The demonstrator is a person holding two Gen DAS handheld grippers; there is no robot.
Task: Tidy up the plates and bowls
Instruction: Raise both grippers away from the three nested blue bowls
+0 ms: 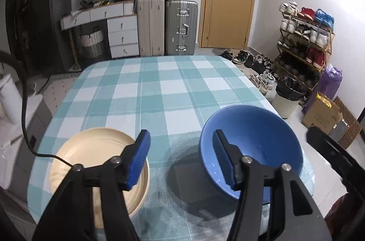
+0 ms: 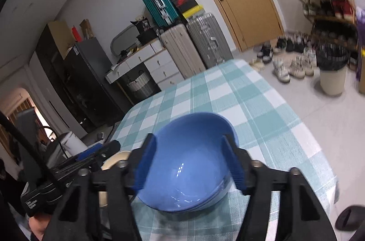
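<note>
Early stage, nothing stacked: blue bowl (image 1: 251,149) & cream plate (image 1: 98,174) sit apart on table (image 1: 159,90); left gripper (image 1: 181,158) wide open, empty; right gripper (image 2: 189,163) open, straddling bowl, no grip evident.

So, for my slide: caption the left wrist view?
Open left gripper above checked tablecloth, between cream plate and blue bowl.

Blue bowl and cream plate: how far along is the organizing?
Nothing looks stacked yet. The blue bowl and cream plate sit apart on the checked tablecloth. The right gripper is open around the bowl; the left gripper hovers open between them. Still to do: grasp, lift and combine them.
</note>
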